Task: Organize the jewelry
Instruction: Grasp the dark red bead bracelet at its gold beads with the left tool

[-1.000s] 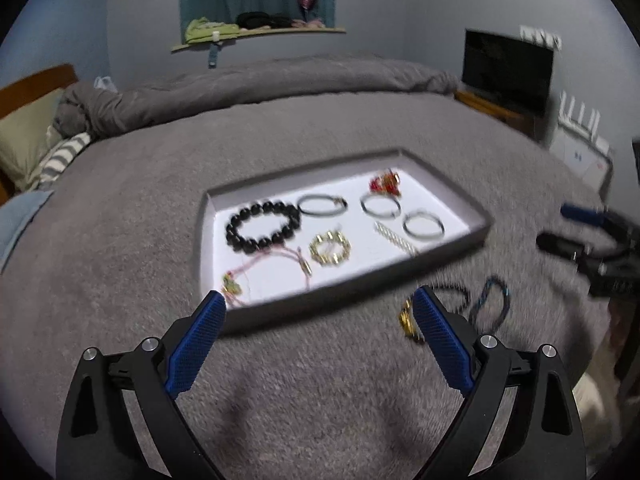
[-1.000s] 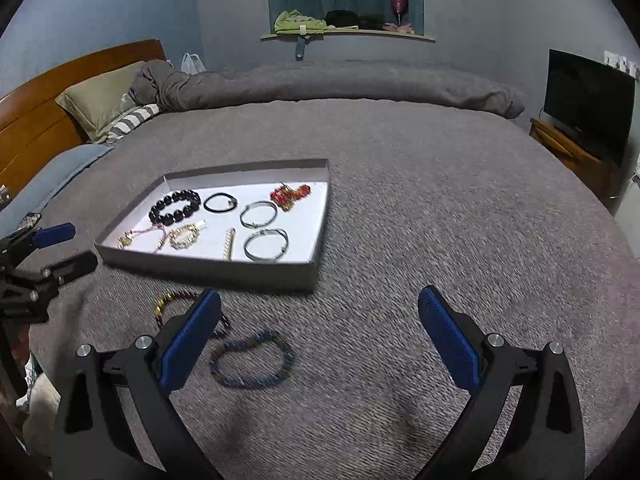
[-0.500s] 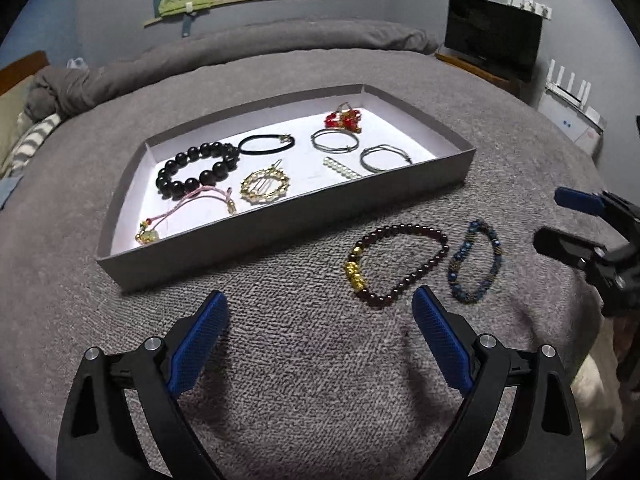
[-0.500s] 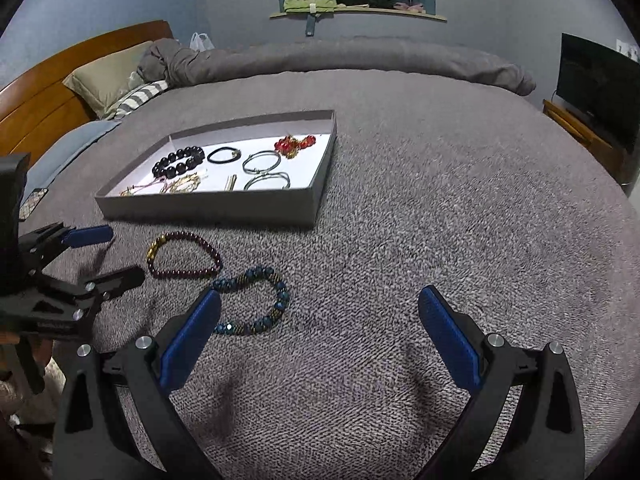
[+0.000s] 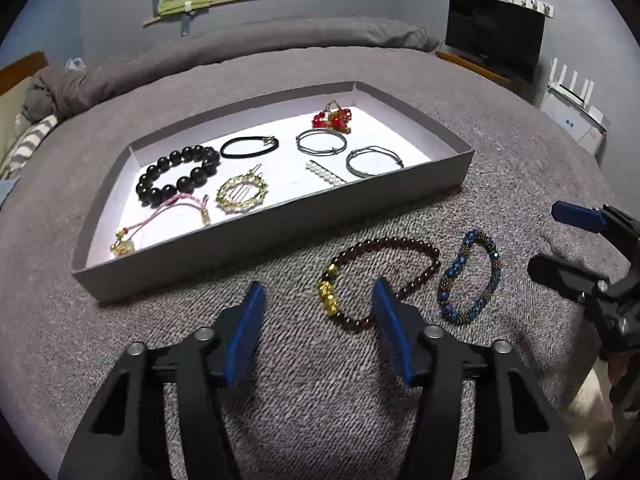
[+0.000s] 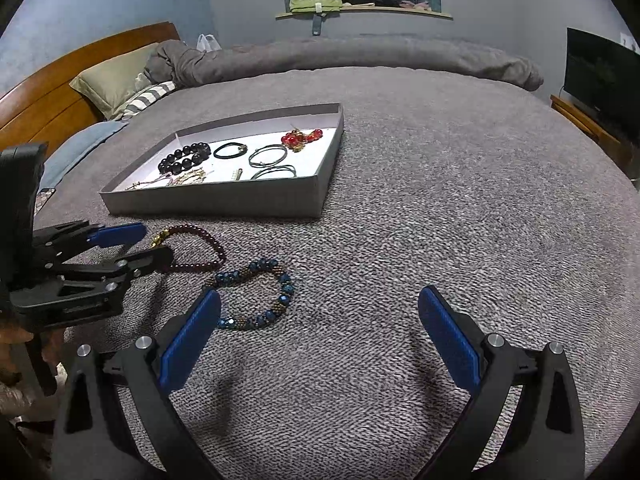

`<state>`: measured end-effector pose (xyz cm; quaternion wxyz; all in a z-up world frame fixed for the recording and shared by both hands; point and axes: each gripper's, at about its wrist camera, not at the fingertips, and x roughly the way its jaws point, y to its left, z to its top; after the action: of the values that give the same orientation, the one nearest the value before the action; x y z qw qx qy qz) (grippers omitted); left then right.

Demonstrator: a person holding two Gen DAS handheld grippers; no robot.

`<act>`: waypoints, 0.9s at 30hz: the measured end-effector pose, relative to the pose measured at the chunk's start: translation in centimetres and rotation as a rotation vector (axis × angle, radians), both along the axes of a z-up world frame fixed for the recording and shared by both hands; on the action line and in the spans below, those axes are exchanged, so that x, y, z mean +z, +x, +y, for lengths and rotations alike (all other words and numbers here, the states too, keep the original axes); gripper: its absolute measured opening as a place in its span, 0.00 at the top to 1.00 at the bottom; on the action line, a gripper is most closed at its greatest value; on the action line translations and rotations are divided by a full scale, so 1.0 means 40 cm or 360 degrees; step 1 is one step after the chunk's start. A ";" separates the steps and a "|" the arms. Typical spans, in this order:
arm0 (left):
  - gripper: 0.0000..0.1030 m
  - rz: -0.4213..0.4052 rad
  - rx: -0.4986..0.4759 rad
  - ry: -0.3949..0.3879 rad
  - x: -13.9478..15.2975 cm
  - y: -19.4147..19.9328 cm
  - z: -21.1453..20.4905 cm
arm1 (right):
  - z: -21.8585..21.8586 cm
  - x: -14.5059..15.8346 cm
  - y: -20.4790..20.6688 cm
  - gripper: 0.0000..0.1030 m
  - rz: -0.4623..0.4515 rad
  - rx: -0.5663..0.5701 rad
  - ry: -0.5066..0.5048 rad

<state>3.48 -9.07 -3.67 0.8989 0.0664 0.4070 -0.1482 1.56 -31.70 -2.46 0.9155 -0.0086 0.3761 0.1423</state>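
Observation:
A grey box lid tray (image 5: 280, 224) (image 6: 224, 200) lies on the grey bedspread and holds several pieces of jewelry. A dark red bead bracelet with gold beads (image 5: 404, 244) (image 6: 192, 268) and a blue bead bracelet (image 5: 470, 276) (image 6: 256, 296) lie on the blanket in front of the tray. My left gripper (image 5: 320, 308) (image 6: 132, 244) is open, half closed, low over the red bracelet's near side, its right finger over the beads. My right gripper (image 6: 320, 328) (image 5: 556, 240) is wide open and empty, just right of the blue bracelet.
The tray holds a black bead bracelet (image 5: 176, 174), a black cord (image 5: 248, 146), two silver bangles (image 5: 348, 150), a red bead cluster (image 5: 332, 118), a gold hairpin (image 5: 240, 194), a pearl clip and a pink cord. A television (image 5: 494, 38) stands at right, pillows (image 6: 116, 76) at left.
My left gripper has come down and forward to the red bracelet and its jaws have narrowed. My right gripper has moved closer to the blue bracelet, still wide open.

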 end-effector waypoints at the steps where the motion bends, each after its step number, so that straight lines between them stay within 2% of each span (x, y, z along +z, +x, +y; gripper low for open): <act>1: 0.51 0.0001 -0.0001 0.0004 -0.001 0.003 -0.004 | 0.006 -0.002 0.002 0.05 0.0005 0.0007 -0.0003; 8: 0.74 -0.0062 -0.0088 0.0130 -0.011 -0.007 -0.030 | 0.033 -0.016 0.009 0.05 0.0021 0.0059 -0.0026; 11: 0.86 -0.0079 -0.0115 0.0161 -0.010 -0.014 -0.030 | 0.039 -0.018 0.013 0.05 0.0020 0.0059 -0.0037; 13: 0.91 -0.0084 -0.0123 0.0166 -0.007 -0.018 -0.023 | 0.040 -0.017 0.015 0.05 0.0018 0.0061 -0.0033; 23: 0.92 -0.0014 -0.0088 0.0083 0.002 -0.053 0.068 | 0.046 -0.016 0.014 0.06 -0.0001 0.0072 -0.0035; 27: 0.92 -0.0001 -0.0038 0.0079 0.003 -0.061 0.112 | 0.047 -0.013 0.009 0.11 -0.0007 0.0082 -0.0028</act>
<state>1.03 -4.58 -3.56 0.8953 0.0936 0.4094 -0.1488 1.93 -29.80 -2.96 0.9123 -0.0266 0.3749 0.1626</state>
